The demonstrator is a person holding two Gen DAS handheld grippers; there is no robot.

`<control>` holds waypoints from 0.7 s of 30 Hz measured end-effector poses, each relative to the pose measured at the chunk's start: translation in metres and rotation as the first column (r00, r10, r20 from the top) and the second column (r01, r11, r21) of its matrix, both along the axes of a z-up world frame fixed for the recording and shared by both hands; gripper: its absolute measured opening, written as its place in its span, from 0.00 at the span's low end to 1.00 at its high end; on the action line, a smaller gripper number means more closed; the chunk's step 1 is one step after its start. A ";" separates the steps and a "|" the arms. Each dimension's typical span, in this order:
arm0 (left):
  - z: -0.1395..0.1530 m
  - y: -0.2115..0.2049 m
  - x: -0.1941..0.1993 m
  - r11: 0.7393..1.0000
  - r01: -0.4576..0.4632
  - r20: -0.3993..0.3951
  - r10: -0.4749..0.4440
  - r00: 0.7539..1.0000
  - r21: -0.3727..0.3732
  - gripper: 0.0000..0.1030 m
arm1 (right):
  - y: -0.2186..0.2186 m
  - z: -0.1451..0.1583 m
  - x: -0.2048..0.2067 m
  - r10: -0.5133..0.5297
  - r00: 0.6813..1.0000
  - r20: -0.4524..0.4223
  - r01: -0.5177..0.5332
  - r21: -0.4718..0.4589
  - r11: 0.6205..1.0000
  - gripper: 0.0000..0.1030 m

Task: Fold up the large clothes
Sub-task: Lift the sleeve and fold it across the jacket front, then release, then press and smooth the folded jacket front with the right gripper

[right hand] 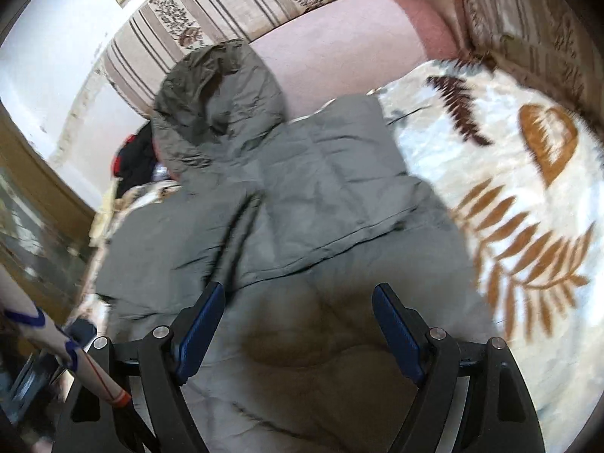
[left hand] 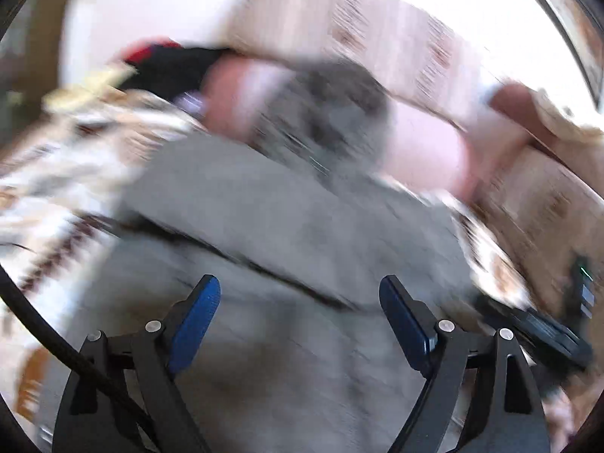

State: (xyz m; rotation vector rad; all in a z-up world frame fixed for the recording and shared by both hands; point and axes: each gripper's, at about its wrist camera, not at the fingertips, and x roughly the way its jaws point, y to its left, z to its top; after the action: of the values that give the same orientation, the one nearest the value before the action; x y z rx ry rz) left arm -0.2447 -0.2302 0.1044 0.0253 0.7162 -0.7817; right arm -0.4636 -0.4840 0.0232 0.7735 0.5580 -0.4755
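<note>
Grey hooded jacket (right hand: 302, 204) spread flat on a white blanket (right hand: 528, 196) printed with brown and orange leaves, hood (right hand: 217, 105) lying toward the far end on a pink cushion (right hand: 351, 34). One side panel folded in over the middle, its edge running slantwise across the body; near part puffed and creased.

Right gripper (right hand: 298, 324) above the jacket's near part, blue-padded fingers spread wide, nothing between them. Left gripper (left hand: 300, 315) likewise above grey fabric (left hand: 264, 226), fingers wide apart and empty; contact with the cloth not discernible in either view. Left view heavily smeared, so little detail beyond colours.

Around the jacket: a black and red bundle of cloth (right hand: 134, 156) just beside the hood on its left; a small pale item next to it, too blurred to name. Striped beige backrest (right hand: 241, 3) with dark leaf motifs behind the pink cushion, and another patterned cushion (right hand: 528, 37) at the far right. A dark flat device (left hand: 543, 330) just off the jacket's right edge in the left view. Black cable (left hand: 45, 332) crossing the lower left of that view.

White wall (right hand: 49, 49) beyond the sofa, wooden trim (right hand: 41, 173) at the left.
</note>
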 end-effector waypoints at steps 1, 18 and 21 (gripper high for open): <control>-0.001 0.007 0.017 0.997 -0.082 0.018 0.082 0.996 0.008 0.83 | 0.002 -0.001 0.001 0.022 0.999 0.027 -0.022 0.022 1.000 0.82; -0.033 0.051 0.086 0.961 -0.275 -0.002 0.275 0.962 -0.029 0.83 | 0.019 -0.013 0.089 0.069 0.996 0.048 -0.079 0.251 0.965 0.25; -0.031 0.052 0.087 0.965 -0.257 -0.013 0.257 0.966 -0.043 0.83 | 0.016 0.006 0.083 0.005 1.000 -0.019 -0.003 0.134 0.991 0.22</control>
State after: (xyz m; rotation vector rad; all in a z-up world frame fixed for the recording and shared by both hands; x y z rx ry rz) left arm -0.1573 -0.1783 0.0730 -0.1092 0.6934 -0.5486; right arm -0.3802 -0.4679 0.0295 0.8963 0.6136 -0.4451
